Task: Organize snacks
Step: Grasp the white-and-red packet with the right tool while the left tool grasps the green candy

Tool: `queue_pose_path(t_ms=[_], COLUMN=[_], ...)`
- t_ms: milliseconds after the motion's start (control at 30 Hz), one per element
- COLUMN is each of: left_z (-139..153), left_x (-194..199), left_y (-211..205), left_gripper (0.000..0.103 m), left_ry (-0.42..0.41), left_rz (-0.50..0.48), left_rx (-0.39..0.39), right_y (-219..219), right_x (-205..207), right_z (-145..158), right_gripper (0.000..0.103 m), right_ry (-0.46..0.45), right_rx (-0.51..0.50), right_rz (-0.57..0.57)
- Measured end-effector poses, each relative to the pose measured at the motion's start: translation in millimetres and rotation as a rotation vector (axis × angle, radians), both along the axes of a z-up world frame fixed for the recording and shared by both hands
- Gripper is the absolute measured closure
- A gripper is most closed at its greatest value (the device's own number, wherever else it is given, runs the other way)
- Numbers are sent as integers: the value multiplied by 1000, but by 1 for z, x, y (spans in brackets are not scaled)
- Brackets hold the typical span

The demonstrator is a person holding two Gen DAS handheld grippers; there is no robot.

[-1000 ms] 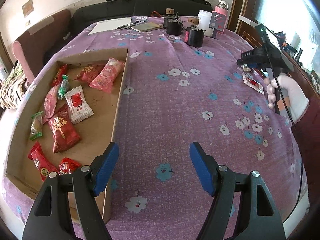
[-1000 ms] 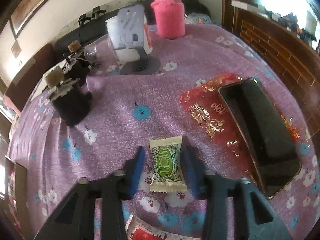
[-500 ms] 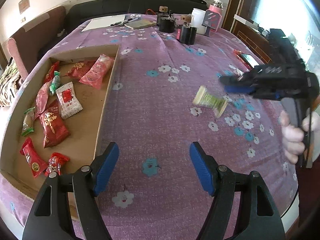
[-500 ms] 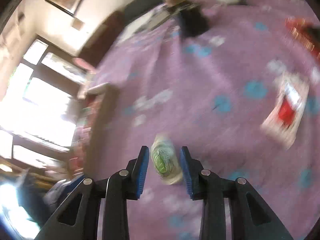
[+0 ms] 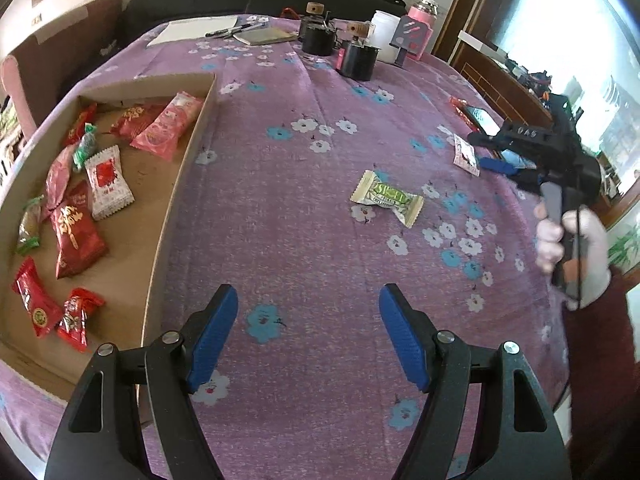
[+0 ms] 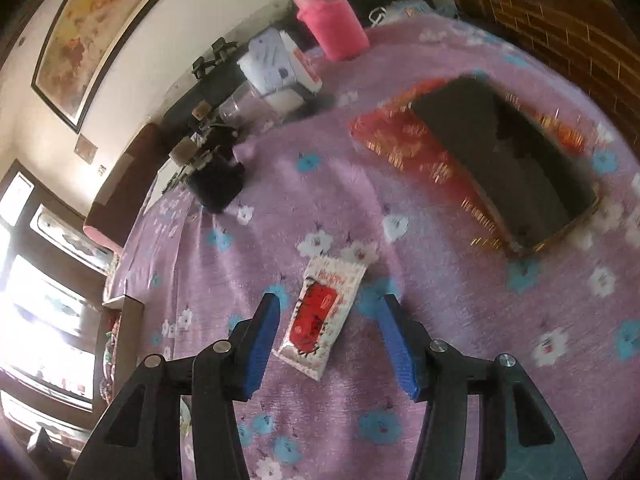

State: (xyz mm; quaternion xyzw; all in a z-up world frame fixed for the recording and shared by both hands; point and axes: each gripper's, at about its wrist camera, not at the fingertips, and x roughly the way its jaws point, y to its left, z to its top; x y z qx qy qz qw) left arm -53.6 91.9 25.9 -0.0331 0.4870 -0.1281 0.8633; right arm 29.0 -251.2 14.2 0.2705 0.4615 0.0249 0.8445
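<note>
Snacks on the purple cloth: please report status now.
Left gripper open, empty. Right gripper open, fingers either side of the white-red snack packet. Green candy lies loose on the cloth, outside the cardboard tray. Nothing blocks.

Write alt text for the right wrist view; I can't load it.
The open right gripper hovers over a white-and-red snack packet lying on the purple floral tablecloth, one finger on each side, not touching it. Beyond lie a dark phone on a red packet and a pink bottle.

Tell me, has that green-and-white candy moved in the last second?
Yes. The green-and-white candy left its spot beside the phone and now lies mid-table, nearer the cardboard tray.
</note>
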Motion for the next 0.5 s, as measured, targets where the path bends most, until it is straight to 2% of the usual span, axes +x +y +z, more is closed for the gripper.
queue_pose_path(t_ms=[167, 333, 367, 400, 500], left_z=[0, 0, 2, 4, 5], left_x=[9, 24, 28, 32, 41], left_y=[-4, -21, -26, -32, -50], left_gripper=[30, 30, 30, 30, 30], left_ry=[28, 52, 47, 39, 26], left_rz=[4, 3, 3, -1, -23], left_rx=[-47, -39, -31, -22, -15], right_y=[27, 48, 50, 52, 45], right_x=[5, 7, 7, 7, 3], right_z=[3, 1, 1, 1, 1], right_gripper=[48, 49, 53, 67, 70], right_ry=[-20, -56, -53, -48, -51], right_rx=[-112, -294, -315, -338, -315], right_rz=[-12, -2, -1, -6, -8])
